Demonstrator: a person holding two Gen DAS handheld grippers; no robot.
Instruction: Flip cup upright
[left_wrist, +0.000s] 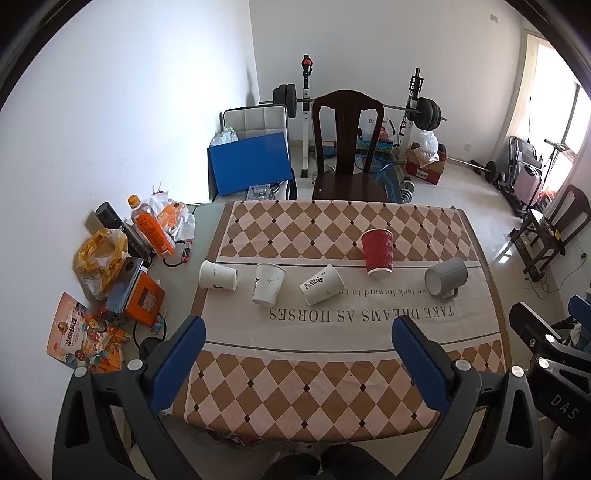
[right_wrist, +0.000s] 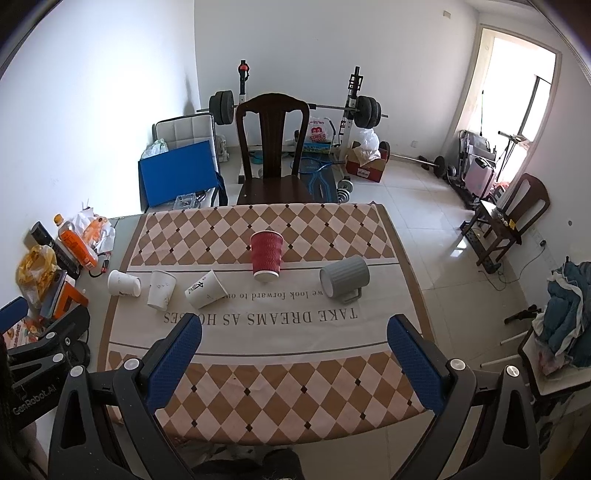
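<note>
Several cups lie or stand in a row across the checkered tablecloth (left_wrist: 332, 387). Three white paper cups sit at left: the first (left_wrist: 218, 275) lies on its side, the second (left_wrist: 268, 284) stands upside down, the third (left_wrist: 321, 285) lies on its side. A red ribbed paper cup (left_wrist: 378, 253) stands upside down. A grey mug (left_wrist: 445, 277) lies on its side, handle down. All show in the right wrist view too, such as the red cup (right_wrist: 266, 255) and the mug (right_wrist: 344, 277). My left gripper (left_wrist: 298, 339) and right gripper (right_wrist: 294, 338) are open and empty, over the table's near half.
Clutter fills the table's left edge: an orange bottle (left_wrist: 149, 225), a yellow bag (left_wrist: 99, 254), snack packets (left_wrist: 83, 336), an orange box (left_wrist: 144, 297). A dark wooden chair (left_wrist: 347, 147) stands behind the table. Gym weights (left_wrist: 424, 110) stand at the back wall.
</note>
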